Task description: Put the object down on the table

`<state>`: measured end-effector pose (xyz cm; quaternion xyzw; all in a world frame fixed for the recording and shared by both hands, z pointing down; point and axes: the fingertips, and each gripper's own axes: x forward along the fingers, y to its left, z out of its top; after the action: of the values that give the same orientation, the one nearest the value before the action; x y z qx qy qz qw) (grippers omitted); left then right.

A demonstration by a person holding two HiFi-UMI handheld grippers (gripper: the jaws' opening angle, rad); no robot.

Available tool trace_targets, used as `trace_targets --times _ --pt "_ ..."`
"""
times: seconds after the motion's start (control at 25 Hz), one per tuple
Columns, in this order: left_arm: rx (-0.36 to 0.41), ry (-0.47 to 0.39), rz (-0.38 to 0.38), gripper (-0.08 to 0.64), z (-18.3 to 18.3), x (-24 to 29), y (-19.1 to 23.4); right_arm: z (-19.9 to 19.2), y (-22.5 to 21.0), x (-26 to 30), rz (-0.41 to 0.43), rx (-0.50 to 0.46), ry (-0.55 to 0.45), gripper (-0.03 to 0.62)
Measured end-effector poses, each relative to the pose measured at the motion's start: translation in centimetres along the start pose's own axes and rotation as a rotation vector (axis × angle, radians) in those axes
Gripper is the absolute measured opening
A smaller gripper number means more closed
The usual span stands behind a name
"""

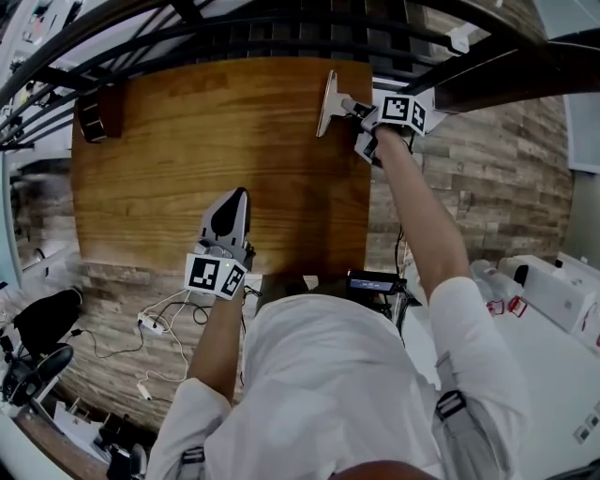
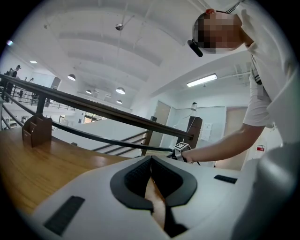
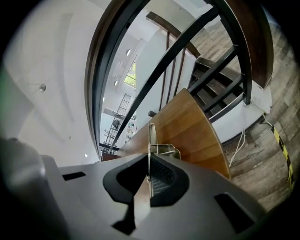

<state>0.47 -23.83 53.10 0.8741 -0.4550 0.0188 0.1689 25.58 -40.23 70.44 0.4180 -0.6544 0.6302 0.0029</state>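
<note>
A thin flat metal tool with a small bracket on its side is held on edge over the far right part of the wooden table. My right gripper is shut on it from the right. In the right gripper view the tool's blade shows edge-on between the jaws, bracket just beyond, my right gripper clamped on the blade. I cannot tell whether the tool touches the tabletop. My left gripper rests near the table's front edge, shut and holding nothing; its pads meet at the tips.
A small brown wooden box stands at the table's far left corner, also in the left gripper view as the brown box. A dark railing runs behind the table. Cables and a power strip lie on the floor at front left.
</note>
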Motion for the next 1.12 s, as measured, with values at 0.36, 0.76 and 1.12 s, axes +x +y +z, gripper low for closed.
trace_targets --times 0.36,0.76,1.12 --pt "0.032 0.007 0.034 0.018 0.2 -0.1 0.0 -0.2 -0.8 0.4 -0.023 0.043 0.014 0.026" --pt "0.027 0.017 0.039 0.018 -0.1 -0.2 0.1 -0.1 -1.4 0.8 -0.029 0.085 -0.012 0.026" --pt "-0.004 0.020 0.010 0.018 -1.1 -0.4 -0.6 -0.1 -1.6 0.5 -0.077 0.049 -0.015 0.038"
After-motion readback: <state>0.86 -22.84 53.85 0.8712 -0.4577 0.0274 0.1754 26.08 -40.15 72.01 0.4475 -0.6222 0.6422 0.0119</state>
